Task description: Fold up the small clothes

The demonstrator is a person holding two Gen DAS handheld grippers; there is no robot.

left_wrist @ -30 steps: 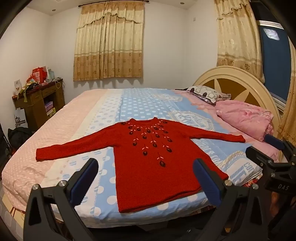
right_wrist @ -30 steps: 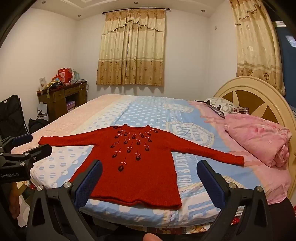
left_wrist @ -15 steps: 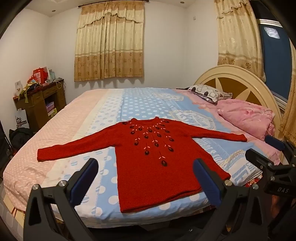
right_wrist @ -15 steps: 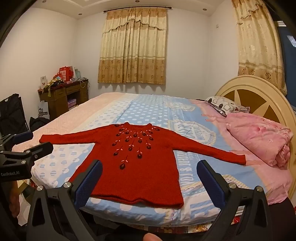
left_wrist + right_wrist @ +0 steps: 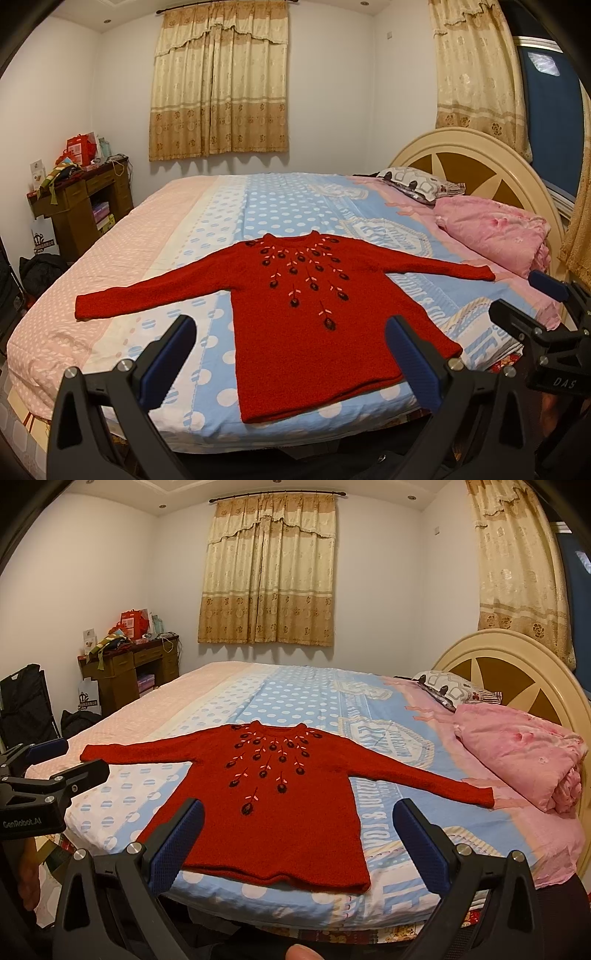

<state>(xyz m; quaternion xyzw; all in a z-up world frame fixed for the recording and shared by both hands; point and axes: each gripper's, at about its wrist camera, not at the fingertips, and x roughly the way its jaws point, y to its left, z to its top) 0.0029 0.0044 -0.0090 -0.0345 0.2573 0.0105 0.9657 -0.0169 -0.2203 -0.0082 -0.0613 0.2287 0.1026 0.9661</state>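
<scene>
while red knit sweater (image 5: pixel 317 321) lies flat, sleeves spread, on bed (image 5: pixel 258 210), i hold left gripper (image 5: pixel 291 354) and right gripper (image 5: pixel 299 834) agape, empty. soft, limp knit; i'd pinch sleeve cuff first.

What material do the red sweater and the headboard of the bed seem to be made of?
Red sweater: probably knitted wool or acrylic; nubbly matte surface, embroidered flowers at the neck. Headboard: likely painted wood, though this is uncertain; smooth cream arch with a slight sheen and brown inset panels.
</scene>
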